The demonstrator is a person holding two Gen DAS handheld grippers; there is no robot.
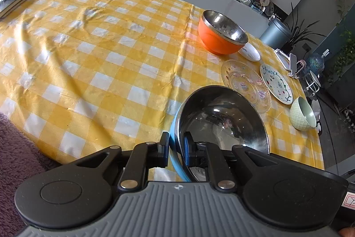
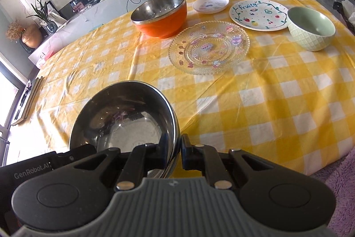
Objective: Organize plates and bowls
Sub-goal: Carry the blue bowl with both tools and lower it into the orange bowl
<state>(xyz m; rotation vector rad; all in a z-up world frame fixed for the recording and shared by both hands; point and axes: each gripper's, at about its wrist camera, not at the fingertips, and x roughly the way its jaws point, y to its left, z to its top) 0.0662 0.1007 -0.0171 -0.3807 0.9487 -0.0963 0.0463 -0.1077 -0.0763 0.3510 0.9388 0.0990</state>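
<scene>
**Both grippers clamp one steel bowl over the checked table**

Yellow-and-white checked cloth [image 2: 255, 108] covers the table, with a grey counter, a dark screen and potted plants behind it. The blue bowl [image 1: 221, 117], steel inside and blue outside, hangs tilted above the near edge of the cloth. The left gripper [image 1: 176, 149] is clenched on its rim, one pad outside against the blue wall and one inside. The right gripper [image 2: 175, 149] grips the opposite rim the same way, jaws pinched tight on the wall.

Farther along the table stands the orange bowl [image 2: 160, 14], also steel-lined. Just beside it lies a small white dish [image 2: 210, 3]. Near that lies the white plate [image 2: 258, 14] lettered "Fruity", and in front of it the clear glass plate [image 2: 208, 47] with cartoon stickers. The green bowl [image 2: 310, 28] stands upright by the white plate's edge; whether they touch is unclear.
</scene>
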